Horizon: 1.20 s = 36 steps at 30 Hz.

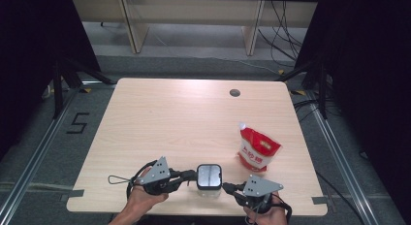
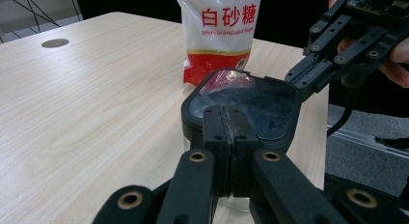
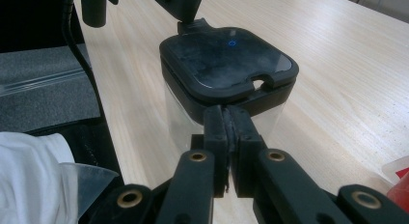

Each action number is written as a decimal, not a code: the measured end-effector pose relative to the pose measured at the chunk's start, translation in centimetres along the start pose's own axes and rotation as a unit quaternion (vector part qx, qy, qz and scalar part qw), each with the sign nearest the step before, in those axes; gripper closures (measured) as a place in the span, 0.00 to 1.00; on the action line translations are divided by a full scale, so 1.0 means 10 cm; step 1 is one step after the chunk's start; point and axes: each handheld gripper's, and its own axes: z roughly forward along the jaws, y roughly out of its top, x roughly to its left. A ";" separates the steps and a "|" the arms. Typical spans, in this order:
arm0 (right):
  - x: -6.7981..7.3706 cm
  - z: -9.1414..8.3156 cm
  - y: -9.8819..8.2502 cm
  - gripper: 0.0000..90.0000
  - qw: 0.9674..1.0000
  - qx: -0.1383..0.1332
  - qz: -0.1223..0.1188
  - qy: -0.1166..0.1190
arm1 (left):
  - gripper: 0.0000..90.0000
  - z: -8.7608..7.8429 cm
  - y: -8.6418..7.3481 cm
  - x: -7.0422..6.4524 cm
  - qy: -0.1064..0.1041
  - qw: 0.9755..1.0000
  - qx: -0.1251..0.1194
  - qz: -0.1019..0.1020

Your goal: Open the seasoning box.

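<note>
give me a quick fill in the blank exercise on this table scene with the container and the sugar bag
1. The clear container has a ____ lid.
2. Both the left hand-held gripper and the right hand-held gripper have their jaws ____.
3. The red and white bag of sugar stands on the ____ side of the wooden table in the high view.

Missing words: black; shut; right

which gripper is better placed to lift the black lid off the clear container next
Probably the right gripper: its shut jaws meet the notched edge of the square black lid of the clear container. The left gripper, also shut, rests on the opposite rim.
</note>
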 end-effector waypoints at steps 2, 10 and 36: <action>0.00 0.00 0.00 0.98 1.000 -0.001 0.003 -0.004 | 0.98 0.00 0.00 -0.01 0.002 1.000 -0.001 -0.007; -0.01 0.00 0.02 0.99 1.000 0.003 0.003 -0.003 | 0.99 0.00 0.00 -0.01 0.001 1.000 0.000 -0.001; 0.01 0.01 0.18 1.00 1.000 -0.031 -0.003 -0.006 | 0.79 -0.12 0.01 0.01 0.004 1.000 -0.010 -0.013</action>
